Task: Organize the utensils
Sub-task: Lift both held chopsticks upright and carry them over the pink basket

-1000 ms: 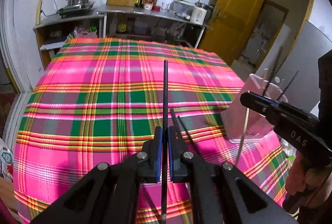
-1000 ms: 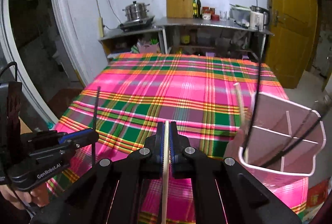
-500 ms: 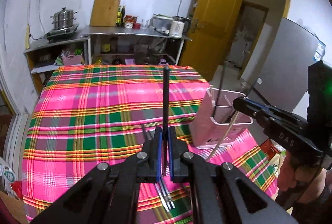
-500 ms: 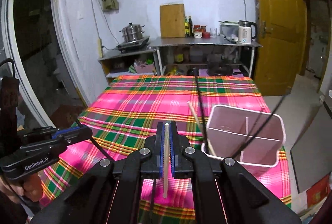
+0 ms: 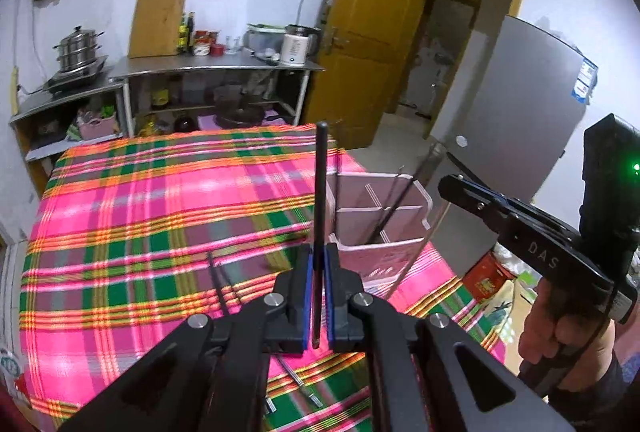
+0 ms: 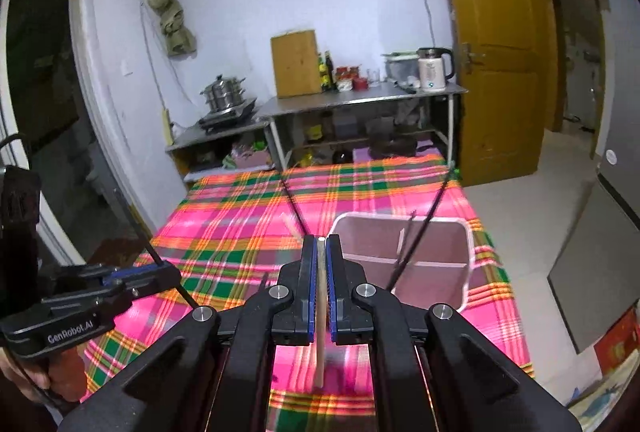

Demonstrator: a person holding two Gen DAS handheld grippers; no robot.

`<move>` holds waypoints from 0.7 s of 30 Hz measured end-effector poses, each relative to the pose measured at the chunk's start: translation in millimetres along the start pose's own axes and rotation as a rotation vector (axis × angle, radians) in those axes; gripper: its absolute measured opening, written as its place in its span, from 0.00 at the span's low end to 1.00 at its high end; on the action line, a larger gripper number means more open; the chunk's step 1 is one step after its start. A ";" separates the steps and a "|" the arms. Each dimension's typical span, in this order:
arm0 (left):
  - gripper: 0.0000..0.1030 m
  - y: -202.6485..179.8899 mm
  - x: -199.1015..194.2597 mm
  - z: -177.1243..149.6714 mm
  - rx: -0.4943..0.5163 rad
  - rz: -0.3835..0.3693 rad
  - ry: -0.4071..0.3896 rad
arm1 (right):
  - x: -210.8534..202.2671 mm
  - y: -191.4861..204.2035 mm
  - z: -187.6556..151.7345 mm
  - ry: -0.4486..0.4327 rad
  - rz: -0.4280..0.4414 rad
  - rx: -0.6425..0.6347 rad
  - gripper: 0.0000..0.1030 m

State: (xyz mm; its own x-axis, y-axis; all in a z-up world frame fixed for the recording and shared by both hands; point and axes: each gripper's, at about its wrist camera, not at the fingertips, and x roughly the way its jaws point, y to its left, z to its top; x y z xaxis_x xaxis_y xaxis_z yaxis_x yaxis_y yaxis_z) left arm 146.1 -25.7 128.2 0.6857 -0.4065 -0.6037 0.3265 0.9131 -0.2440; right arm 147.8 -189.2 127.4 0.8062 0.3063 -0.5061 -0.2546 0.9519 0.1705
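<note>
Desk (image 5: pixel 120 216) under plaid cloth (image 6: pixel 248 216); pink holder (image 6: pixel 464 248) at right edge, dark sticks leaning inside. Left gripper (image 5: pixel 316 268), jaws clamped on black chopstick (image 5: pixel 320 192), upright. Right gripper (image 6: pixel 320 272), jaws clamped on pale chopstick (image 6: pixel 321 332), just before holder. Loose chopsticks (image 5: pixel 218 284) on cloth.

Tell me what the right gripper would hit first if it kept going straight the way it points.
Probably the pink holder: the right gripper, shut on a pale chopstick, aims at its near left corner. Depth is unclear; it might land on the plaid cloth beside it.
</note>
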 end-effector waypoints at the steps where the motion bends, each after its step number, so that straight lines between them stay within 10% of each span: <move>1: 0.06 -5.0 0.4 4.8 0.007 -0.010 -0.005 | -3.8 -3.8 4.0 -0.015 -0.003 0.009 0.04; 21: 0.06 -32.3 41.0 78.0 0.027 -0.041 -0.087 | 7.6 -57.7 58.3 -0.166 -0.079 0.138 0.04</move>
State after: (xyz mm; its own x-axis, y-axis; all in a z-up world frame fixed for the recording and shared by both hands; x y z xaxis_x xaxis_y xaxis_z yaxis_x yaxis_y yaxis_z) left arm 214.4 -74.3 170.6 0.7247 -0.4457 -0.5254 0.3723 0.8950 -0.2457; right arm 199.7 -242.3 163.0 0.9003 0.2144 -0.3788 -0.1209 0.9592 0.2558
